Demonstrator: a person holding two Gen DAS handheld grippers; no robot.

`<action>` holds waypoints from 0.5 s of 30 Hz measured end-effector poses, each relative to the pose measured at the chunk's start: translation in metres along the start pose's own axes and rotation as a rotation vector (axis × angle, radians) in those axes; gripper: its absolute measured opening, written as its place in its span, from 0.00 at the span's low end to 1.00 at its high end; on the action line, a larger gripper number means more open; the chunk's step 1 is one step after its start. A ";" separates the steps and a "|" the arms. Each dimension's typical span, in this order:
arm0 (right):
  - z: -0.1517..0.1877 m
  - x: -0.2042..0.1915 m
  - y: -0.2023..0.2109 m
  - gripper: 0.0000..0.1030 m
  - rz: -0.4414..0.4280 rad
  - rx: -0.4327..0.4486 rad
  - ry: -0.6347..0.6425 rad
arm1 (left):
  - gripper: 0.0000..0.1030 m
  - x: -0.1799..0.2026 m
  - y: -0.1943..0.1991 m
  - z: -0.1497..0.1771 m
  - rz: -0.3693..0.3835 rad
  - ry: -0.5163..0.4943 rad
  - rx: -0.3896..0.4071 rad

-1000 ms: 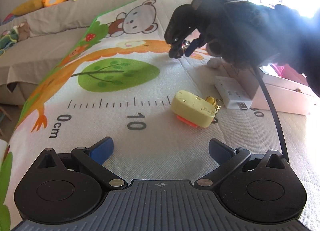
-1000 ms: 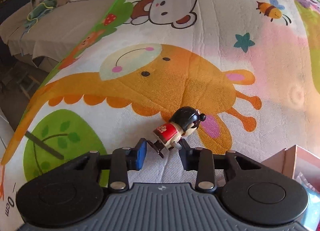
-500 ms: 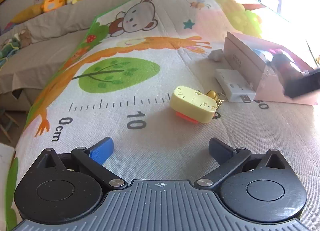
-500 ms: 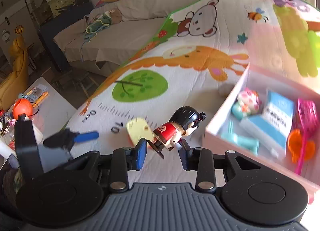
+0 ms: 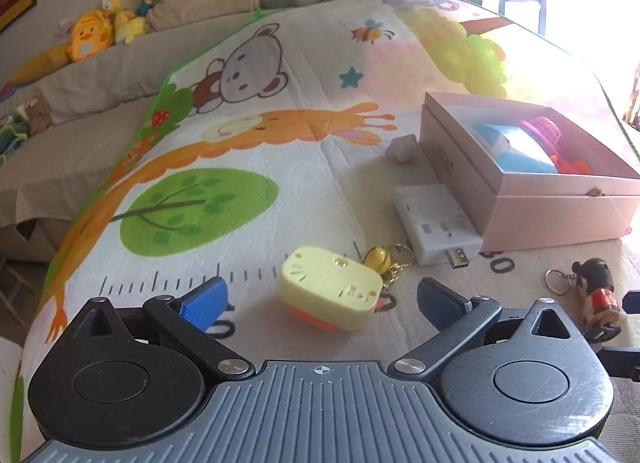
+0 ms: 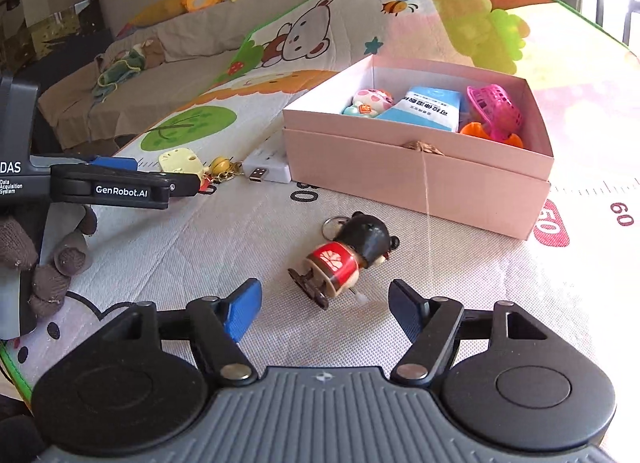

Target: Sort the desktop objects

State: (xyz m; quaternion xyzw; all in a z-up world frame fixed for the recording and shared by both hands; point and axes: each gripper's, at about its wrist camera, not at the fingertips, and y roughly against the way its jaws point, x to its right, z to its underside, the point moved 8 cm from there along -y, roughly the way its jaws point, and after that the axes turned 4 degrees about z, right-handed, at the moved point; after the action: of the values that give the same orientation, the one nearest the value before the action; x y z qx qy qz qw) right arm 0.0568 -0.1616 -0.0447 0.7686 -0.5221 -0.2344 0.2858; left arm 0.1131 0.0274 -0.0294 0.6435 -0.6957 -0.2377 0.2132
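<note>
A small doll keychain (image 6: 346, 259) with black hair and a red body lies on its side on the play mat, just ahead of my right gripper (image 6: 324, 305), which is open and empty. It also shows in the left wrist view (image 5: 598, 299). My left gripper (image 5: 320, 299) is open and empty, close behind a pale yellow gadget (image 5: 330, 293) with an orange underside and a yellow bell keychain (image 5: 378, 257). The pink box (image 6: 416, 175) holds a blue packet (image 6: 430, 107), a pink basket (image 6: 496, 107) and a toy figure (image 6: 370, 101).
A white USB hub (image 5: 438, 229) lies against the pink box (image 5: 520, 199). A small white lump (image 5: 402, 147) sits by the box's far corner. The left gripper (image 6: 120, 183) and gloved hand show in the right wrist view. A sofa with plush toys (image 5: 92, 33) is beyond the mat.
My right gripper carried the doll from the far mat to the near side in front of the box, opened and let it go onto the mat. My left gripper moved closer to the yellow gadget.
</note>
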 end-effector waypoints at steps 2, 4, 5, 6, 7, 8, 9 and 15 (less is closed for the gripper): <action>0.002 0.003 0.000 0.77 0.025 0.019 -0.002 | 1.00 0.006 -0.003 -0.004 0.000 -0.029 0.014; 0.004 0.005 -0.001 0.78 0.038 0.035 -0.009 | 0.94 0.010 -0.006 -0.005 0.001 -0.054 0.019; 0.006 0.005 -0.002 0.79 0.046 0.046 -0.009 | 0.78 0.011 -0.008 -0.004 0.003 -0.061 0.012; 0.006 0.005 -0.002 0.79 0.051 0.057 -0.005 | 0.65 0.011 -0.009 -0.002 0.001 -0.062 0.003; 0.007 0.003 -0.002 0.80 0.055 0.062 0.002 | 0.65 0.009 -0.010 0.000 -0.003 -0.055 -0.003; 0.007 0.003 -0.001 0.81 0.058 0.069 0.008 | 0.63 0.007 -0.009 0.002 0.002 -0.045 0.006; 0.006 0.002 0.000 0.82 0.057 0.076 0.009 | 0.62 0.005 -0.005 0.004 0.007 -0.037 0.014; 0.007 0.002 0.001 0.83 0.051 0.083 0.006 | 0.62 0.007 0.036 0.031 0.105 0.024 -0.023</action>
State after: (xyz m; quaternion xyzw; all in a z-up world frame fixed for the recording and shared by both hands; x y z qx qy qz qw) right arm 0.0526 -0.1654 -0.0489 0.7671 -0.5498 -0.2027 0.2612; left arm 0.0656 0.0242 -0.0321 0.6063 -0.7231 -0.2266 0.2411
